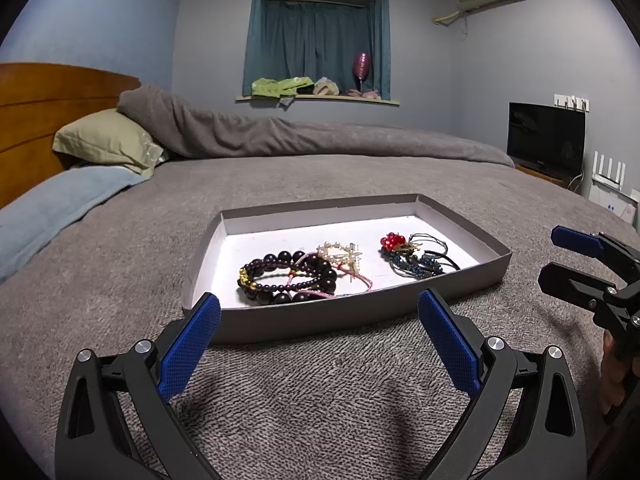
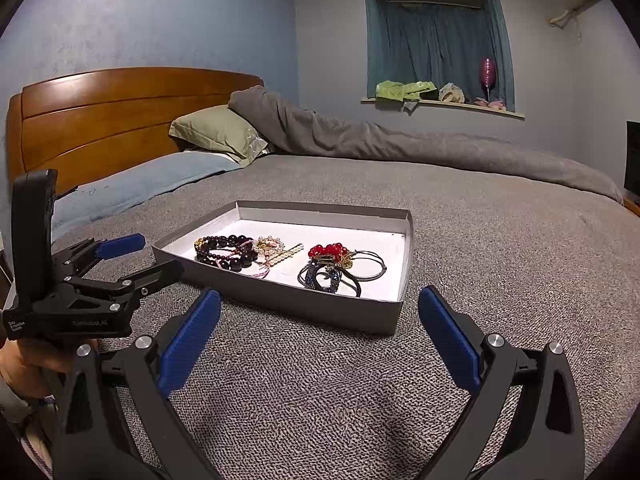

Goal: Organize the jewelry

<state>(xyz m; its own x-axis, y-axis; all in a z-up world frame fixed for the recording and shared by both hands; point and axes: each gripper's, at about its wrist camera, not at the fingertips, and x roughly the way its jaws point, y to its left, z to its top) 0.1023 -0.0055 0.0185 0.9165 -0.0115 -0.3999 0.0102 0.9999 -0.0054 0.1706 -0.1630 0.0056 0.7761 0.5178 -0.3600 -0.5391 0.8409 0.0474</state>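
The bed (image 1: pixel 280 380), spread with a grey blanket, carries everything, and a shallow grey tray (image 1: pixel 464 276) with a white floor sits on it as the landmark. Beyond the tray a rolled grey duvet (image 1: pixel 320 136) runs across the bed, with a green pillow (image 1: pixel 108 140) and a wooden headboard (image 2: pixel 120 112) off to the tray's far left. A dark television (image 1: pixel 546 142) stands well beyond the tray's right side.

The left gripper (image 1: pixel 320 344) hovers just short of the tray's near wall, its blue-padded jaws spread wide with nothing between them. The right gripper (image 2: pixel 320 344) hovers near the tray's right front corner, likewise wide open and holding nothing. Only the tray's low wall lies between either gripper and the jewelry.

Inside the tray, toward its left half, lies a dark beaded bracelet (image 1: pixel 288 276), tangled with a thin pink cord (image 1: pixel 356 280). Just behind it rests a pearl hair clip (image 1: pixel 340 254). In the tray's right half sits a red bead cluster (image 1: pixel 394 240), touching a pile of blue-beaded hair ties (image 1: pixel 420 264) and thin wire hoops (image 2: pixel 370 266).
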